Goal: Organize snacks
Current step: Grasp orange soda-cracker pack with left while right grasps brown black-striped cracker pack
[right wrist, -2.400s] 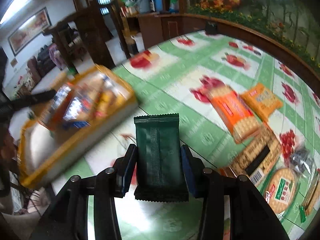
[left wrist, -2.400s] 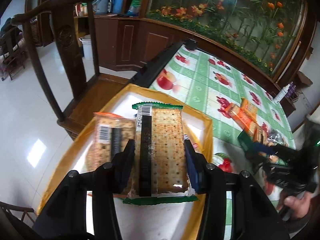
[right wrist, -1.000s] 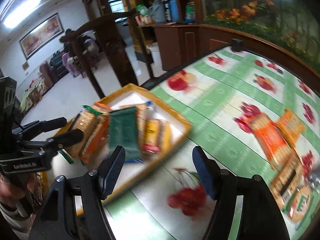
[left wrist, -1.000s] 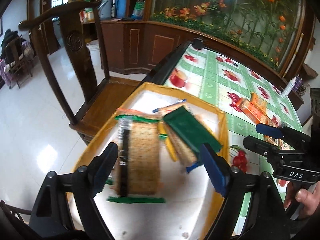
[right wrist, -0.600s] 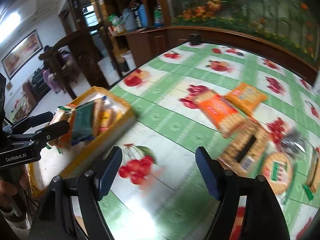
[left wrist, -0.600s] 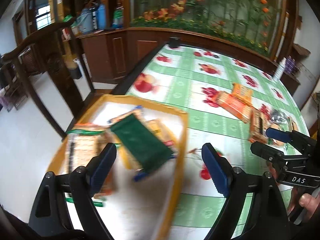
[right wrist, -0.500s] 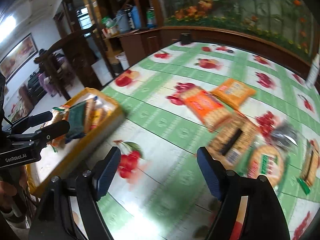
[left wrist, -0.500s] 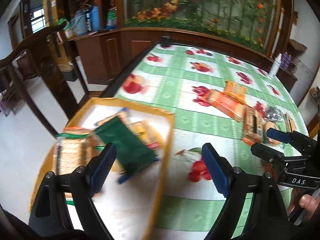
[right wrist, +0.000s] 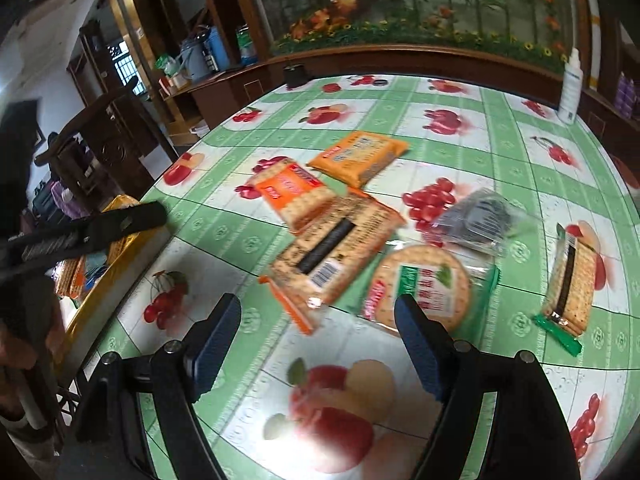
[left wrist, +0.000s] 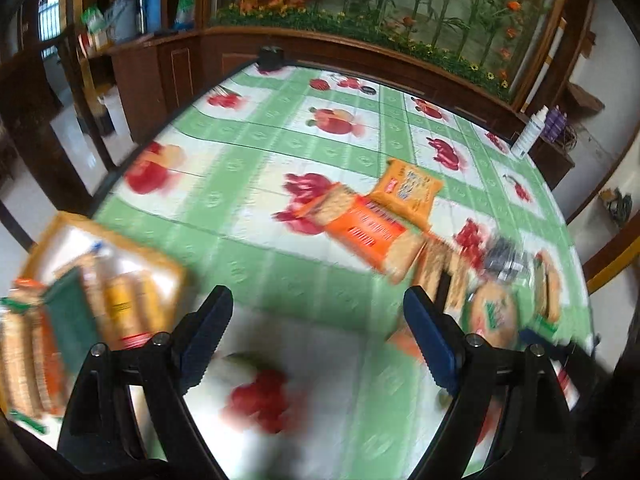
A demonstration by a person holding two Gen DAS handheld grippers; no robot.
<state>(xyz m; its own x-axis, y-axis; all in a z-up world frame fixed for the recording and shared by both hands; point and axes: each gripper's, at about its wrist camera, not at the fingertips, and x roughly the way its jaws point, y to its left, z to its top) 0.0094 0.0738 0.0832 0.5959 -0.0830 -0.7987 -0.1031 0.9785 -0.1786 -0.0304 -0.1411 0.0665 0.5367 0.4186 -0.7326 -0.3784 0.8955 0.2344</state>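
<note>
with both claws wide and empty, right gripper (right wrist: pixel 318 338) jaws having just opened, centre it over the long cracker pack (right wrist: pixel 336 246), close across its narrow width; left gripper (left wrist: pixel 316 334) takes the orange pack (left wrist: pixel 370 236).

A home dining or sitting room. Ahead of the grippers a table (right wrist: pixel 500 128) spreads under a green fruit-print cloth, with dark carved wooden cabinets (left wrist: pixel 160 68) and a long flower mural (right wrist: pixel 420 4) beyond; off to the left stand a carved wooden chair (right wrist: pixel 100 128) and a shelf of household jugs (right wrist: pixel 200 56).
</note>
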